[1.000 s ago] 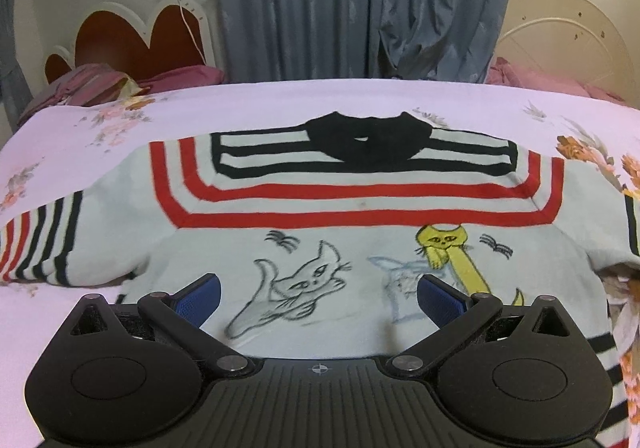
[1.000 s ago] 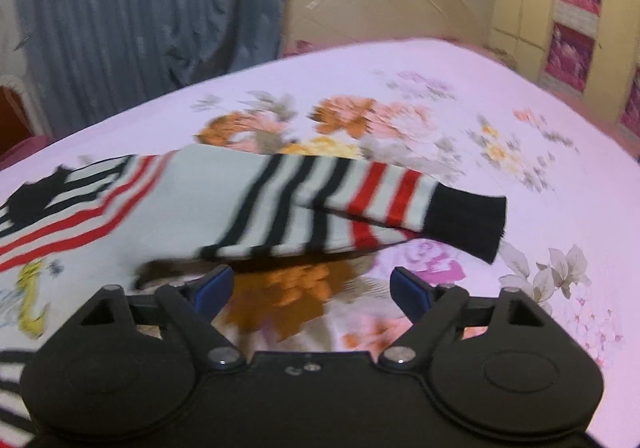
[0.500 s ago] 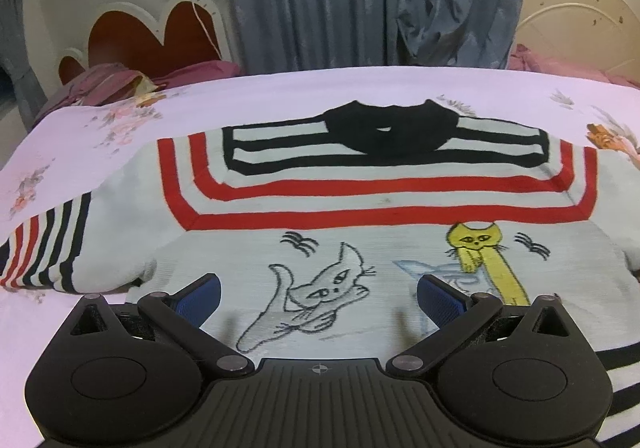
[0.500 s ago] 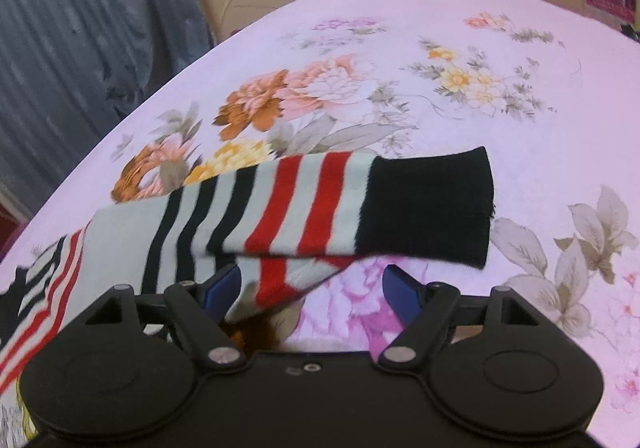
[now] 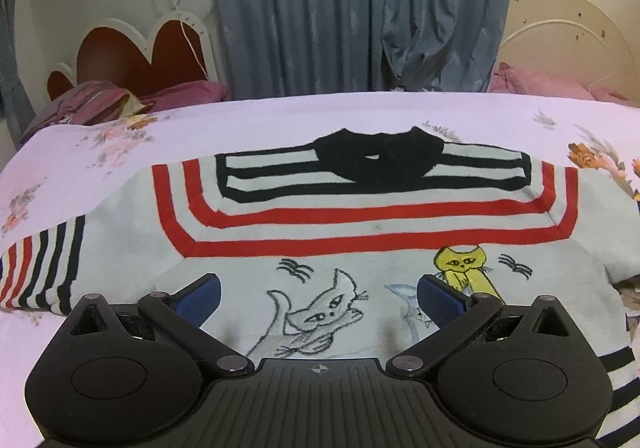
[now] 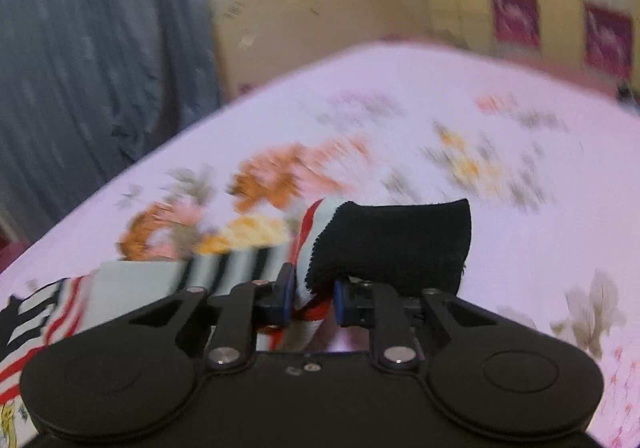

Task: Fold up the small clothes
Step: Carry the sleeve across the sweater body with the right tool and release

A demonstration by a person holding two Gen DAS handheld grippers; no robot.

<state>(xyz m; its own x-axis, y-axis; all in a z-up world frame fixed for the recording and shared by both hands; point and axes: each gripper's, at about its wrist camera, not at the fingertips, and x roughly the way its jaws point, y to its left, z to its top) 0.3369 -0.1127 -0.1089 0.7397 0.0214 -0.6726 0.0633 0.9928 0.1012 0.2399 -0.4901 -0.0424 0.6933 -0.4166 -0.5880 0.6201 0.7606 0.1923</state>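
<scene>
A small white sweater (image 5: 344, 232) with red and black stripes, a black collar and drawn cats lies flat, front up, on the bed. My left gripper (image 5: 319, 294) hovers open over its lower chest, with nothing between the blue pads. In the right wrist view the sweater's right sleeve (image 6: 236, 268) ends in a black cuff (image 6: 400, 244). My right gripper (image 6: 312, 298) is closing, and its pads pinch the striped sleeve fabric just behind the cuff, which stands bunched up above the fingers.
The pink floral bedsheet (image 5: 280, 116) spreads around the sweater. Grey curtains (image 5: 360, 8) hang behind the bed, with a red headboard (image 5: 132, 56) at the left and a cream headboard (image 5: 568, 44) at the right. A cream wardrobe (image 6: 560, 0) stands beyond the bed's far side.
My right gripper moved along the sleeve to the cuff end and closed on the fabric there, lifting the cuff. The left gripper stayed open over the sweater's chest.
</scene>
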